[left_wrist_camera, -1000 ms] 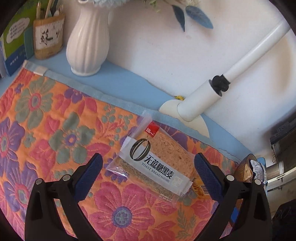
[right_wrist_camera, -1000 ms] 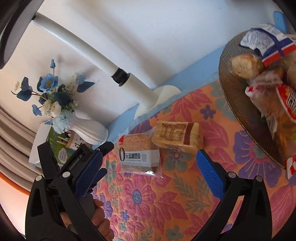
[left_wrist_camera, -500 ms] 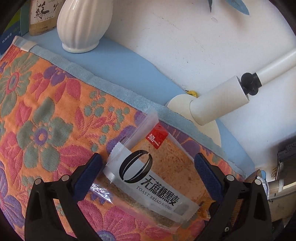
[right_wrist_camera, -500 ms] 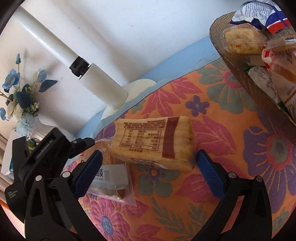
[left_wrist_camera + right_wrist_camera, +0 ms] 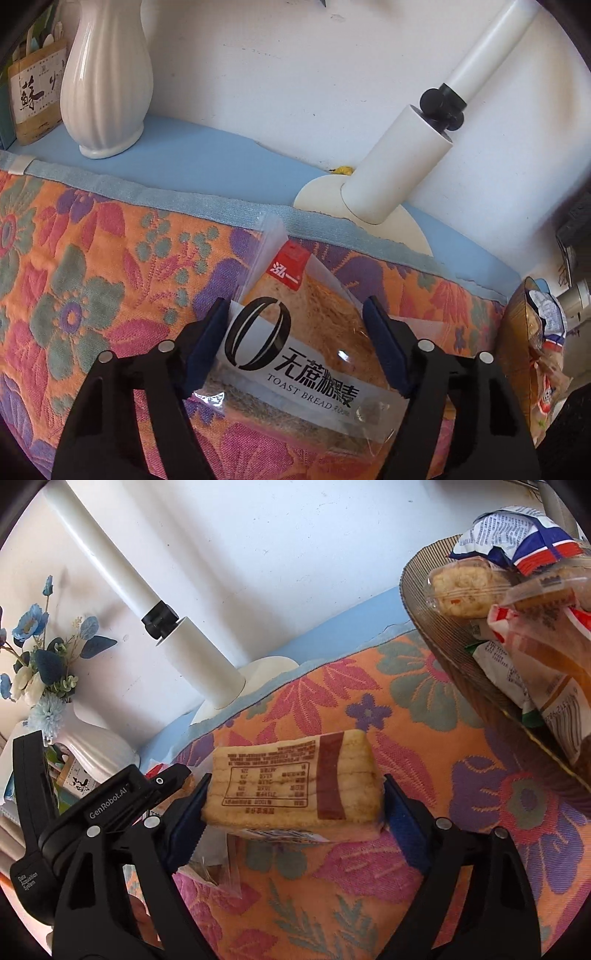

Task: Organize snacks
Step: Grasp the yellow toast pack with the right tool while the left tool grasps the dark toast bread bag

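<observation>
left gripper [image 5: 295, 325] is squeezing the toast bread bag [image 5: 295, 354] on the cloth | right gripper [image 5: 293, 797] is squeezing the cake pack [image 5: 295, 794]; plate [image 5: 443, 650] is waiting at 2 o'clock | slippery bags may be sliding out

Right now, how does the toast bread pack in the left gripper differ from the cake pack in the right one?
The toast bread pack is brown, speckled bread in a clear wrapper with a white label band, printed face up; the cake pack is pale yellow with a brown stripe and its nutrition table showing. The toast pack looks thin and flat on the floral cloth; the cake pack is a thicker block. Both sit between blue pads, left gripper and right gripper.
</observation>
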The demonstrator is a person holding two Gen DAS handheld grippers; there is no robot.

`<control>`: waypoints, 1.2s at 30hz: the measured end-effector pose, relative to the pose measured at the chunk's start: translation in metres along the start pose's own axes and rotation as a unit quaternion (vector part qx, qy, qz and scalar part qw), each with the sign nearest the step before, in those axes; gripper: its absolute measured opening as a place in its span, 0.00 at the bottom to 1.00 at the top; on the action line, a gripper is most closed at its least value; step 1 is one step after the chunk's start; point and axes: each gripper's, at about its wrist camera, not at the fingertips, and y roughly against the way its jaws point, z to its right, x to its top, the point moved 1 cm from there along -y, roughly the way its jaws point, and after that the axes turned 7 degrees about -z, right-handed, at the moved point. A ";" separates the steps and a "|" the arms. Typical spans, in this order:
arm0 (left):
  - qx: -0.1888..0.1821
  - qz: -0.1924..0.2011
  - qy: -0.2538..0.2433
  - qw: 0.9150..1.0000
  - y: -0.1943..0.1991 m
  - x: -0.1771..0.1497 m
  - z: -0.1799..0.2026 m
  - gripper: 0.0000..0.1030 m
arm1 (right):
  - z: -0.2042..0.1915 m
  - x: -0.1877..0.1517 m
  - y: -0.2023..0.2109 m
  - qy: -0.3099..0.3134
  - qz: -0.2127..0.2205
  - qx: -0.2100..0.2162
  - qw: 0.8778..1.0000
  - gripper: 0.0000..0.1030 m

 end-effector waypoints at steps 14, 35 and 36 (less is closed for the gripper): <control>-0.066 -0.032 -0.141 0.987 0.045 -0.028 -0.034 0.95 | 0.034 -0.028 0.042 0.062 -0.013 0.016 0.998 0.85; -0.035 -0.071 -0.034 0.996 0.017 -0.032 -0.007 0.95 | 0.060 -0.030 0.051 0.020 0.013 0.070 0.997 0.86; -0.023 -0.071 -0.050 0.996 0.012 -0.028 0.001 0.95 | 0.061 -0.029 0.050 0.016 0.012 0.071 0.997 0.86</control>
